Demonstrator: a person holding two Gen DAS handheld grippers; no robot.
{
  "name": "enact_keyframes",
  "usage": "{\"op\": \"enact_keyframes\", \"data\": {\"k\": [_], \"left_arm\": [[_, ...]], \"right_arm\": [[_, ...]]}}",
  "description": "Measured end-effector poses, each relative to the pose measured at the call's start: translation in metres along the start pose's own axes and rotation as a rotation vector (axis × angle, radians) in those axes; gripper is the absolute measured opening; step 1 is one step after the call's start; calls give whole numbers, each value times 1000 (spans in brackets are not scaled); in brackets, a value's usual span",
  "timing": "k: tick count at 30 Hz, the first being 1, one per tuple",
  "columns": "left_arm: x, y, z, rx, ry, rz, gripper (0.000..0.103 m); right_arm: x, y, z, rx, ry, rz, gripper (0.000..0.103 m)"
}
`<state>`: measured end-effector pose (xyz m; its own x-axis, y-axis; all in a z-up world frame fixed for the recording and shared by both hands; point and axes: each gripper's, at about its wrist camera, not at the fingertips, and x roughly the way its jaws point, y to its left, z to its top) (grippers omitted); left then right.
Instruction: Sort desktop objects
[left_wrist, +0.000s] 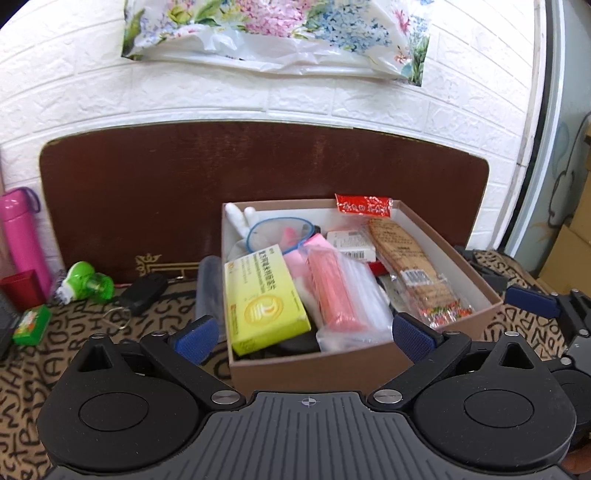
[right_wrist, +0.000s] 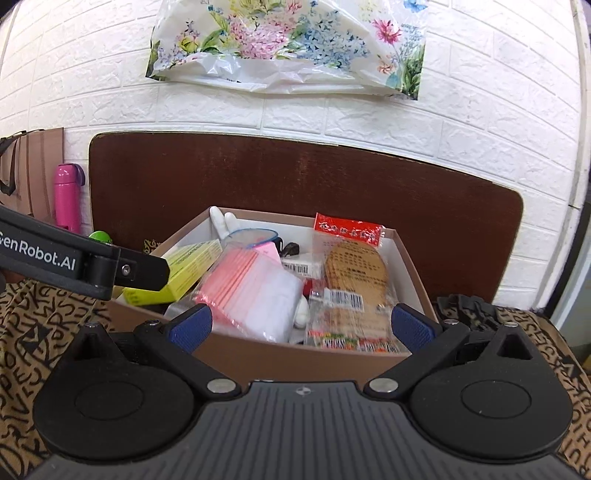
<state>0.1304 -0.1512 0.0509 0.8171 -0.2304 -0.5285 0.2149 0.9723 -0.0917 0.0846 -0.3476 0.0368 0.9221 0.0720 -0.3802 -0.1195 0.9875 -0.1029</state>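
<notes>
We are holding the left gripper (left_wrist: 310, 334) and right gripper (right_wrist: 301, 326), fingers apart and empty, facing the cardboard box (left_wrist: 314, 369) already crowded with sorted things, probably choosing the next piece.

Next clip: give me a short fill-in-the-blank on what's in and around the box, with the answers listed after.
1. The yellow medicine carton lies inside the brown cardboard ____.
2. The bottle standing at the far left by the wall is ____ in colour.
3. Both the left gripper and the right gripper have their jaws ____, holding nothing.
4. The bag hanging on the white brick wall has a ____ print.

Missing words: box; pink; open; floral
</notes>
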Motion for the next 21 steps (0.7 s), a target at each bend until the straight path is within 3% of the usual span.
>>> {"op": "enact_keyframes", "data": {"k": [21], "left_arm": [[-72, -25, -40, 67, -38, 32, 103]], "right_arm": [[-80, 18, -13, -48, -24, -55, 103]]}}
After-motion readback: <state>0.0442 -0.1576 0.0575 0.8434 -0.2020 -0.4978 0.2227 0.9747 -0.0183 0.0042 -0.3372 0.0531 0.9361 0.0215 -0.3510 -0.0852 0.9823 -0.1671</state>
